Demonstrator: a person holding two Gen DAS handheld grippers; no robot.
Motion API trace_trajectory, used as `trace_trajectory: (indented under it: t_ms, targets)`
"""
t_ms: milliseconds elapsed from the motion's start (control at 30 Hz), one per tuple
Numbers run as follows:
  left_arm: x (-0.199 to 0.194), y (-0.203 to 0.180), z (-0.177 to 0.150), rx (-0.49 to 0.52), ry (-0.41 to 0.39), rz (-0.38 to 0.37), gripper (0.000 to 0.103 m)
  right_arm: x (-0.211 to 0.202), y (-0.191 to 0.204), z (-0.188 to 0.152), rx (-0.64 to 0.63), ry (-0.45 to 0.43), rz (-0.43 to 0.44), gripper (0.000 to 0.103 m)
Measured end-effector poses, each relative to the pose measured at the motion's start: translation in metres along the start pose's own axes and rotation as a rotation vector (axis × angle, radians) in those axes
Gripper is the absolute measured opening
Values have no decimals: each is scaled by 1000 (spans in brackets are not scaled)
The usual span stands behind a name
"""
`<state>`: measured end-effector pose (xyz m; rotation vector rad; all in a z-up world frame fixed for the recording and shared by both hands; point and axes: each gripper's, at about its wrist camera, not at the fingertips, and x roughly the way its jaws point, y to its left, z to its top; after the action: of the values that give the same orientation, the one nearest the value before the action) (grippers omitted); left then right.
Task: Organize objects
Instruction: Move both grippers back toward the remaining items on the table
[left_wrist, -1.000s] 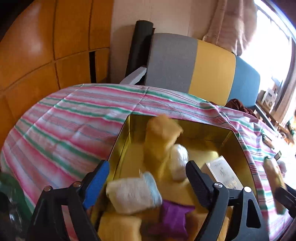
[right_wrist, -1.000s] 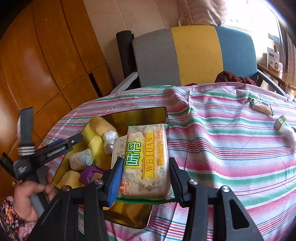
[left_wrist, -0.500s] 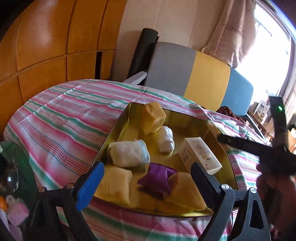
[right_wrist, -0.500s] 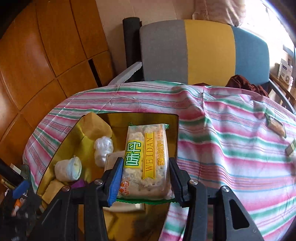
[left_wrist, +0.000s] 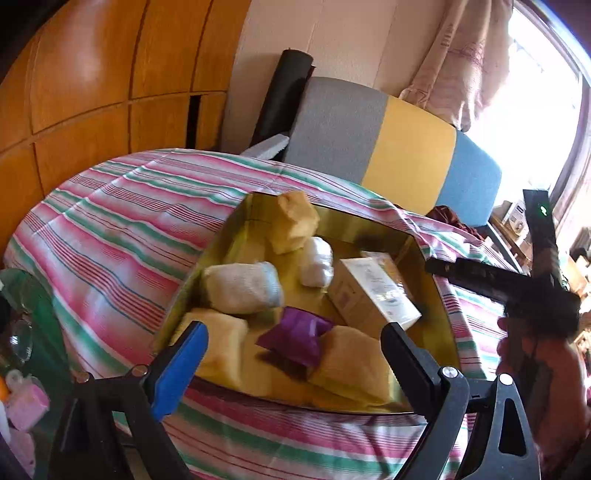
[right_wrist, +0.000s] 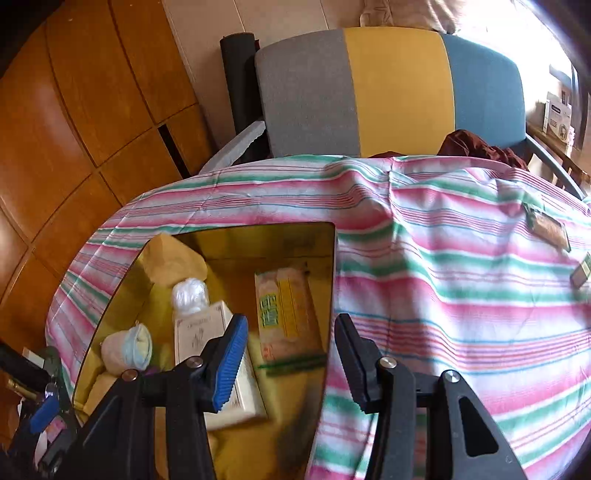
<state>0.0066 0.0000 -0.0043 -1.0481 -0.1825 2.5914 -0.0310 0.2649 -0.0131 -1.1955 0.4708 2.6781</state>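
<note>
- The left gripper hangs at the near left edge of the gold tin, jaws spread wide and holding nothing; held back like this, it seems to be keeping out of the tin's opening.
- Along the tin's left side lie a rolled white sock and, farther back, a yellow sponge block, pushed toward the wall, which leaves the middle free.
- A purple pouch sits near the front between two more yellow pieces; the right wrist view hides it behind the gripper finger.
- A small white wrapped bundle rests just beyond a white carton that lies flat along the tin's length.
- Just right of the carton, the WEIDAN snack packet lies flat in the tin against its right wall, a slot that suits its long shape.
- The right gripper hovers above that packet's near end, jaws wide apart and empty, so the packet looks set down.
- On the striped surface to the far right, well apart from the tin, a brown snack bar and a small box are not yet stowed; they are probably the next things to fetch.
</note>
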Motion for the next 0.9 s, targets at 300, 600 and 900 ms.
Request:
trace_trajectory:
  t_ms: [300,600,900]
  targets:
    - [-1,-49,-9,74,23,-86,95,-32,-35,-24,46,-15,-27,49]
    - [-4,-102,-17,167,44,-134,96,-52,-90,-42,130,-23,-79,49]
    - [-3,-162,-25,265,71,-201,96,-68,-167,-54,223,-1,-157,49]
